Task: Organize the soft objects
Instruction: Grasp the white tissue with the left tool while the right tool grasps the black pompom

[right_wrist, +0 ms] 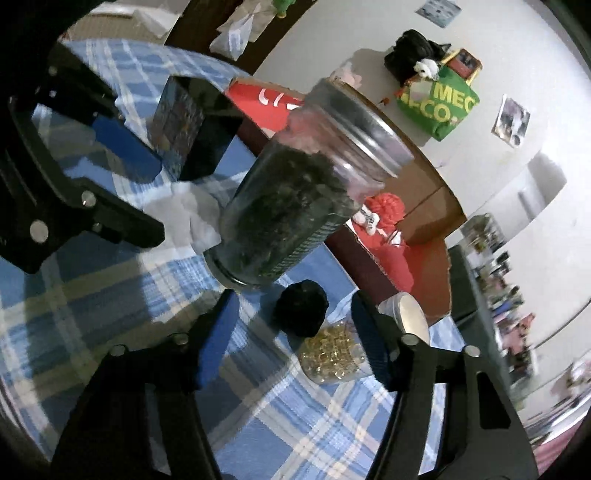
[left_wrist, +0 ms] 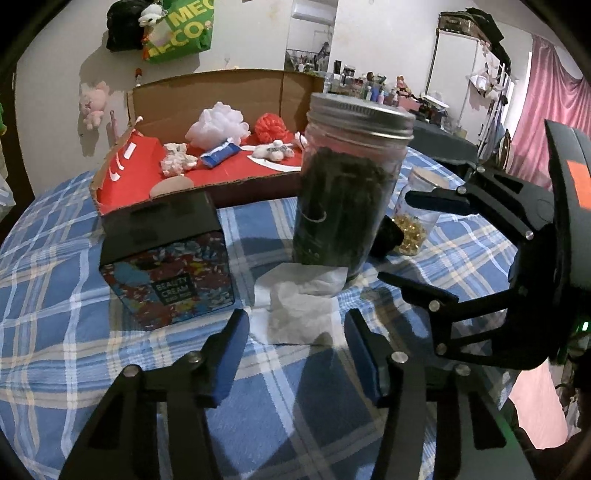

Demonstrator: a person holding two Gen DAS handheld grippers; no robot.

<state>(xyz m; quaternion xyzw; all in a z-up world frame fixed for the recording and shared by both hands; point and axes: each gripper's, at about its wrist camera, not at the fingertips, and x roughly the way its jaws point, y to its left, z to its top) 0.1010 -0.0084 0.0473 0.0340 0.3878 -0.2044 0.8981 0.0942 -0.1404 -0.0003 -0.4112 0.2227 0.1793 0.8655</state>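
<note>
The small box [left_wrist: 168, 277] beside the big jar [left_wrist: 347, 192] reads "BEAUTY CREAM". The green bag [left_wrist: 183, 31] on the wall beyond the jar shows "MEG".

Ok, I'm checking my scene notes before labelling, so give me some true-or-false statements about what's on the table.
1. The tall jar has a metal screw lid. True.
2. The white tissue lies inside the cardboard box. False: it lies on the plaid tablecloth, before the jar.
3. The left gripper is open and holds nothing. True.
4. The small jar holds red beads. False: gold ones.
5. The right gripper grips the black pompom. False: open, empty.
</note>
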